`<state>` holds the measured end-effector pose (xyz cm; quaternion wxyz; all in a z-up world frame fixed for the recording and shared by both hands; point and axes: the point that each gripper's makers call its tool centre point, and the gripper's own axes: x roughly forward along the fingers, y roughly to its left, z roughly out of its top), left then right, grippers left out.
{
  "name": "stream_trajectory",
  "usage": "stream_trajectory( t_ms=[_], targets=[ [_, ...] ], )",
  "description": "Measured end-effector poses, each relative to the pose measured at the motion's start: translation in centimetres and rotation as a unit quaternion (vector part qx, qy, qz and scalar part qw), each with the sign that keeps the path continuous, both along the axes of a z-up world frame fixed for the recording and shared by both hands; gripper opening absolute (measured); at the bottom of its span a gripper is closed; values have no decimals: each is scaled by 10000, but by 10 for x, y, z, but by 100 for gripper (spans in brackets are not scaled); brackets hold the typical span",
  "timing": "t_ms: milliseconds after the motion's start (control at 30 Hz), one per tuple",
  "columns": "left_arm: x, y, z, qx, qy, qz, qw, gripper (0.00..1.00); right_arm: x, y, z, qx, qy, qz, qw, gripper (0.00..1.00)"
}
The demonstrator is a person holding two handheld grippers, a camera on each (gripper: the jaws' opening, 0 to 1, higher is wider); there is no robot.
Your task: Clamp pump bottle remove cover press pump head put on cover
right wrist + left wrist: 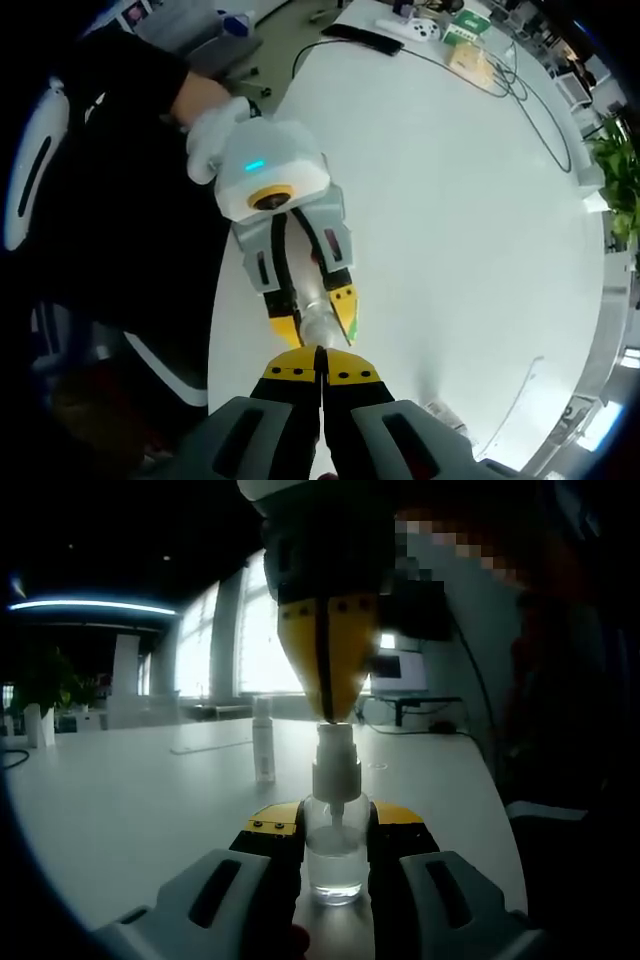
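In the left gripper view a potted plant point(42, 685) stands far off at the left edge of the white table point(150, 800); nearer the middle the removed cover point(263, 742), a slim pale tube, stands upright on the table, well apart from the bottle; the left gripper point(335, 832) has its jaws clamped on the clear pump bottle point(335, 855), which stands upright near the table's near edge; the right gripper point(326, 695) comes down from above, jaws together, their yellow tips touching the top of the white pump head point(335, 752). In the right gripper view a gloved hand point(212, 135) holds the left gripper from the left; cables point(480, 75) trail across the table's far part.
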<state>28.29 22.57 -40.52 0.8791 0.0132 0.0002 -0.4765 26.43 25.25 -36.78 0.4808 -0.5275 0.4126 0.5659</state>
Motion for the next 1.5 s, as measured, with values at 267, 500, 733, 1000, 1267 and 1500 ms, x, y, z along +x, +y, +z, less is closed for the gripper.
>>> stream_trajectory(
  t_ms=[267, 500, 733, 1000, 1267, 1500],
  targets=[
    [0, 0, 0, -1, -3, -3, 10000, 15, -1, 0, 4, 42, -36, 125, 9999, 0],
    [0, 0, 0, 2, -11, -5, 10000, 15, 0, 0, 6, -19, -51, 111, 9999, 0],
    [1, 1, 1, 3, -11, -7, 10000, 15, 0, 1, 6, -66, -80, 177, 9998, 0],
    [1, 1, 0, 6, -13, -5, 10000, 15, 0, 2, 6, -57, -67, 144, 9999, 0],
    [0, 0, 0, 2, -8, -6, 10000, 15, 0, 2, 5, -25, -54, 115, 9999, 0],
    [1, 0, -1, 0, -6, -5, 10000, 15, 0, 1, 5, -1, -35, 114, 9999, 0]
  ],
)
